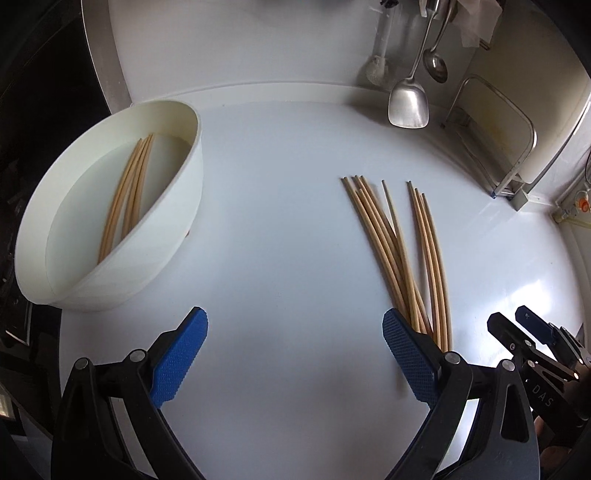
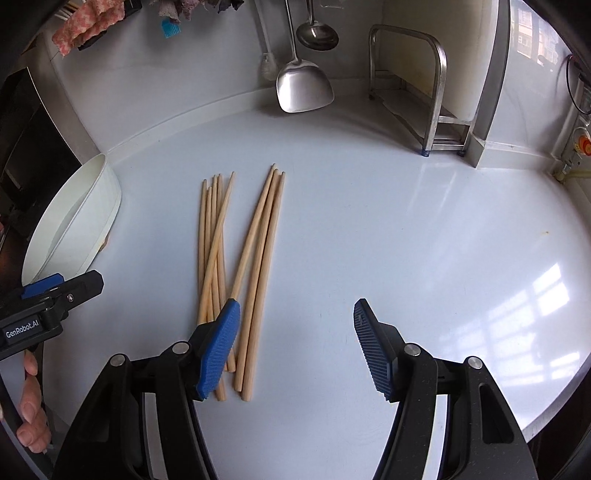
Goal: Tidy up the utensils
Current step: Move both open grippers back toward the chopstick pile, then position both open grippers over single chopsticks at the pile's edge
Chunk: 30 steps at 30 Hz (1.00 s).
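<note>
Far left of the left gripper (image 1: 295, 354), a white oval bowl (image 1: 177, 206) sits on the white counter (image 1: 280, 206), and a few wooden chopsticks in the bowl (image 1: 127, 192) lie along its floor. The left gripper's blue pads stand wide apart with nothing between them, only bare counter. Just past its right-hand finger (image 1: 408, 360), the loose chopsticks (image 1: 395, 243) fan out on the counter, their near ends slipping behind that finger.

Over to the right gripper (image 2: 295, 347): jaws parted here too, empty, tilted down at the counter. Its left-hand finger (image 2: 219, 350) hangs over the near ends of the same loose chopsticks (image 2: 240, 258), which lie in two crossing bunches ahead and to its left; whether the pad touches them I cannot tell. Beyond, a steel spatula (image 2: 304, 86) and ladle (image 2: 317, 35) hang at the back wall, with a metal rack (image 2: 424, 92) ahead to the right.
</note>
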Available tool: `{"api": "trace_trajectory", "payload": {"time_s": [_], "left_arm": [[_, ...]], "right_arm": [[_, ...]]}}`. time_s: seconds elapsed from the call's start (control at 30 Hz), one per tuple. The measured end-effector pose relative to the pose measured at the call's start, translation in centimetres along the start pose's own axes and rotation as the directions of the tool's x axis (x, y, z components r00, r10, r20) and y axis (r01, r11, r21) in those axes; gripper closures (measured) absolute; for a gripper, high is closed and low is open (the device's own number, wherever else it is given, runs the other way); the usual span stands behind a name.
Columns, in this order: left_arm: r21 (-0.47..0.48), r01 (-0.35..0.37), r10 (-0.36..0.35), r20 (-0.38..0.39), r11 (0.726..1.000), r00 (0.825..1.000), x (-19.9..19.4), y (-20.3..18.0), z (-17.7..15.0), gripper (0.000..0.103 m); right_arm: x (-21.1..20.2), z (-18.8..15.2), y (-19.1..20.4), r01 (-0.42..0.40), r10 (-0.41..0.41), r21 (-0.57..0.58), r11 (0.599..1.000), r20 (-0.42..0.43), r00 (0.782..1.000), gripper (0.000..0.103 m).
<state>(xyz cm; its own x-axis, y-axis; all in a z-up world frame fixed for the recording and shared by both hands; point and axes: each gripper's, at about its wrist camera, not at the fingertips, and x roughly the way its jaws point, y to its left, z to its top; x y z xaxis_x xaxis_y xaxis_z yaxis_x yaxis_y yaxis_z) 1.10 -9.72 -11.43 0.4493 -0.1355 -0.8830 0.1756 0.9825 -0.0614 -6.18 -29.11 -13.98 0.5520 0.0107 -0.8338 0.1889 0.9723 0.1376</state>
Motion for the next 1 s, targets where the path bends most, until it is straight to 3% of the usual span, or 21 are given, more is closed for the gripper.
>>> {"api": "trace_trajectory", "payload": {"time_s": [0.3, 1.0], "left_arm": [[-0.028, -0.012, 0.013, 0.033, 1.000, 0.999, 3.3, -1.1, -0.4, 0.009], [-0.051, -0.018, 0.019, 0.018, 0.999, 1.000, 4.5, -0.8, -0.8, 0.009]], "right_arm": [[3.6, 1.0, 0.1, -0.005, 0.006, -0.008, 1.000, 0.071, 0.997, 0.042], [5.8, 0.6, 0.8, 0.062, -0.058, -0.078, 0.995, 0.056, 0.997, 0.042]]}}
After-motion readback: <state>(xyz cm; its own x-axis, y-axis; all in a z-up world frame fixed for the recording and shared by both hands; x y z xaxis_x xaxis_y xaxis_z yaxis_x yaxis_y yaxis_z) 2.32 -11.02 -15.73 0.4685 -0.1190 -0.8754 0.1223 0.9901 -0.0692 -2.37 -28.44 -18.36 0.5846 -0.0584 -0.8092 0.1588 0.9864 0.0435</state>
